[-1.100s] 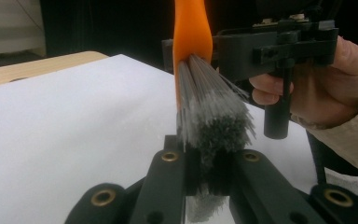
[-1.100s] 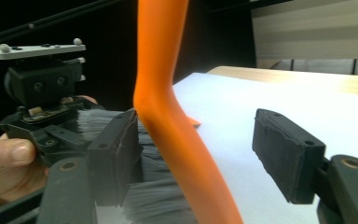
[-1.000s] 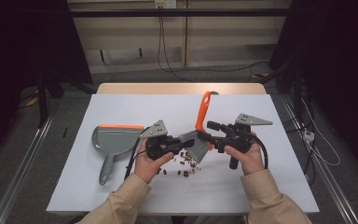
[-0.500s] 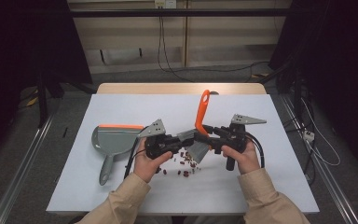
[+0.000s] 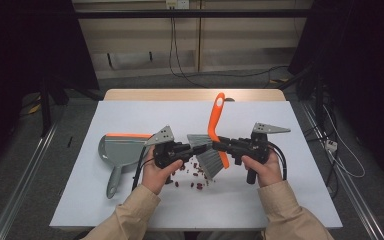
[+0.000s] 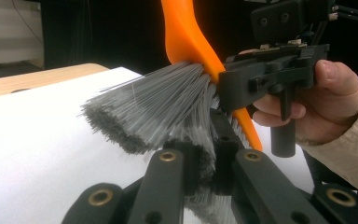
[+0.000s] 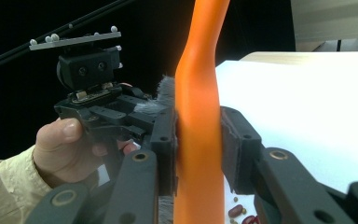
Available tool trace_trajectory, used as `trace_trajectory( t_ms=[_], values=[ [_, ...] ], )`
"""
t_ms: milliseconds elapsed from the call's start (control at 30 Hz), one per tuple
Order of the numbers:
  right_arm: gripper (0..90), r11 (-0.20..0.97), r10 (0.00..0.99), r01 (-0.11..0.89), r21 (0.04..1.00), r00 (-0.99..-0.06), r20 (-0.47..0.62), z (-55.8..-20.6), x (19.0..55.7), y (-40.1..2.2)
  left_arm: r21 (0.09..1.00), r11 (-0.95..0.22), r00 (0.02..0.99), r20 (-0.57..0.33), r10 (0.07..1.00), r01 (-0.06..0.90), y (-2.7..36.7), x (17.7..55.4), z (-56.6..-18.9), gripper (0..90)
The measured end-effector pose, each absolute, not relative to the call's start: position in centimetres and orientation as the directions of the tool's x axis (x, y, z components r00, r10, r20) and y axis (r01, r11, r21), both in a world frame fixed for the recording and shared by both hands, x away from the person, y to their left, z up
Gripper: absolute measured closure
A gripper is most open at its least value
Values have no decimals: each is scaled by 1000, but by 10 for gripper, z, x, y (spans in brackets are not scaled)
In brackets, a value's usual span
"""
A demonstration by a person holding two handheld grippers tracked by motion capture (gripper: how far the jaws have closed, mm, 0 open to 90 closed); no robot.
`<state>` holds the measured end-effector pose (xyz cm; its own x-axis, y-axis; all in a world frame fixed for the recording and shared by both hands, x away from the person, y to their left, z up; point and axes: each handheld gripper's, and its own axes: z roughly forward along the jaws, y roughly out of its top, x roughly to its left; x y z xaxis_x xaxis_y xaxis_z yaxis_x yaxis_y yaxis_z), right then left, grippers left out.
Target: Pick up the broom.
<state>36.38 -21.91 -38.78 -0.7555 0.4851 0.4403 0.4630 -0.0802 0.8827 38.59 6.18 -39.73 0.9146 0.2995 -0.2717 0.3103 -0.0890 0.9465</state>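
**Brush held at both ends over the beans**

White table sheet [image 5: 130, 200] under dark surrounds: the hand brush [image 5: 215, 127] hangs above scattered beans [image 5: 192, 175]. Left gripper [image 5: 192, 148] pinches the soft, springy bristles [image 6: 158, 109]; right gripper [image 5: 219, 145], jaws just closing, clamps the stiff, light, probably slick handle, the better hold.

A lab recording bay.
Black curtains [image 5: 25, 60] flank a white table [image 5: 130, 210], floor rails [image 5: 25, 190] beside it, cables [image 5: 172, 45] hanging on the wall behind.
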Motion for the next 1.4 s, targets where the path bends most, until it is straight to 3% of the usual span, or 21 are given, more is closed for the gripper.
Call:
trace_trajectory(
  t_ms=[267,367,400,600,767,900,1100,1233,1300,1400],
  values=[
    [702,-94,475,479,873,-749,462,-388,364,-220,949,-87,917,-267,296,304,61,386,-398,848],
    [679,-124,478,463,877,-747,462,-389,364,-219,949,-83,921,-270,283,304,61,385,-398,862],
    [633,-136,474,465,875,-745,470,-389,365,-219,950,-86,924,-267,274,300,60,385,-398,865],
    [634,-161,438,487,858,-744,504,-393,368,-216,954,-88,932,-255,256,285,59,384,-398,867],
    [706,-158,411,522,838,-737,537,-394,370,-217,954,-87,930,-254,267,286,60,385,-398,864],
    [710,-121,462,538,834,-713,527,-389,368,-214,951,-98,921,-254,295,294,58,385,-399,841],
    [710,-94,496,513,853,-719,487,-385,367,-214,945,-140,909,-234,344,296,58,384,-395,706],
    [710,-80,553,485,871,-705,444,-379,367,-221,943,-157,900,-218,377,294,60,384,-394,546],
    [710,-73,583,478,875,-691,427,-377,367,-225,946,-158,895,-200,399,282,62,384,-392,420],
    [710,-49,623,479,876,-671,402,-377,367,-233,951,-156,891,-183,415,268,69,384,-389,353]
  ],
)
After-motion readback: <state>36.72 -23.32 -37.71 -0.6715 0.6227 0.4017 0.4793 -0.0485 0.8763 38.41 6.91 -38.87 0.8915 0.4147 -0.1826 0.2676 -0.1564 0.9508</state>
